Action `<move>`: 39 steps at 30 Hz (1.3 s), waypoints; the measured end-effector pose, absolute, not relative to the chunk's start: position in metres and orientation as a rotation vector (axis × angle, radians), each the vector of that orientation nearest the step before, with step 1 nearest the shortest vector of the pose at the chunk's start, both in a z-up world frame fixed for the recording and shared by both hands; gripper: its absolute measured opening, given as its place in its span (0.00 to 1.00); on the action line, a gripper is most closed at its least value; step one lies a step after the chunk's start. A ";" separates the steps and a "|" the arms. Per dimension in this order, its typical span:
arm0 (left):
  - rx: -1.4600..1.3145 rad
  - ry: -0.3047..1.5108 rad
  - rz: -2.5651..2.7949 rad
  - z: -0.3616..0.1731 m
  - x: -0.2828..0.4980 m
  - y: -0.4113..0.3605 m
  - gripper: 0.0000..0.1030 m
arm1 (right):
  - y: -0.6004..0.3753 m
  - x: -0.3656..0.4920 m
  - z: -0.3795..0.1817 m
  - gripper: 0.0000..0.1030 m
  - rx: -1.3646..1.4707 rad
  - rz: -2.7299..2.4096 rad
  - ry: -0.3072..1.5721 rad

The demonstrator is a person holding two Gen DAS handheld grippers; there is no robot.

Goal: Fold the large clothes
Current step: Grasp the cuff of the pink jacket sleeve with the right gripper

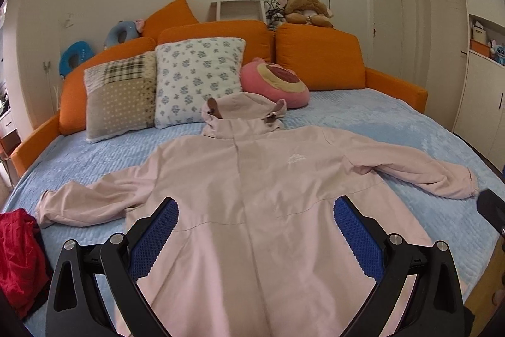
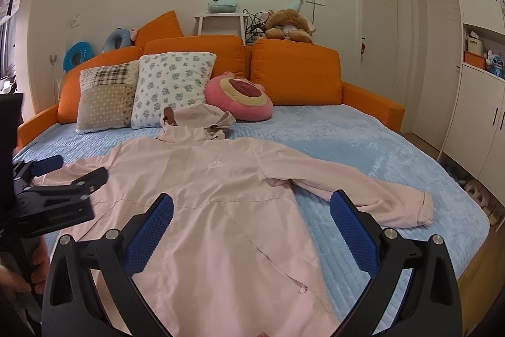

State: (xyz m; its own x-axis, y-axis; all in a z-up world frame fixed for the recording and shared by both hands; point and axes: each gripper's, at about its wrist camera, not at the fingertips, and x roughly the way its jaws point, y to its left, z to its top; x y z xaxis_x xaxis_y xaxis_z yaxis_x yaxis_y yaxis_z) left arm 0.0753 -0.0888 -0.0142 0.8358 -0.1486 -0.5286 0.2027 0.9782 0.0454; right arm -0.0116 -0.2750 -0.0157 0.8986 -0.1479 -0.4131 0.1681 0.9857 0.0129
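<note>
A large pale pink hooded jacket lies spread front-up on the light blue bedspread, both sleeves stretched out and the hood pointing at the pillows. My left gripper hovers open above the jacket's lower body, blue pads wide apart with nothing between them. My right gripper is open too, over the jacket's right side near the right sleeve. In the right wrist view the left gripper shows at the left edge, held by a hand.
A red garment is heaped at the bed's near left edge. Pillows and a pink plush cushion line the orange sofa back. White cupboards and slippers stand to the right of the bed.
</note>
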 end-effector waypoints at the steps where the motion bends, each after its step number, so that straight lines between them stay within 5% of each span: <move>1: 0.093 0.561 -0.200 -0.017 0.084 -0.097 0.97 | -0.280 -0.012 -0.016 0.95 0.053 -0.171 0.425; 30: 0.084 0.874 -0.359 -0.151 0.306 -0.324 0.96 | -0.498 0.027 -0.079 0.95 0.088 -0.557 0.537; 33: 0.093 0.909 -0.363 -0.168 0.311 -0.328 0.86 | -0.540 0.030 -0.088 0.95 0.157 -0.582 0.542; 35: 0.099 0.953 -0.353 -0.182 0.315 -0.327 0.70 | -0.569 0.034 -0.095 0.95 0.213 -0.582 0.563; 39: 0.136 0.952 -0.346 -0.197 0.314 -0.326 0.70 | -0.627 0.048 -0.110 0.95 0.334 -0.586 0.628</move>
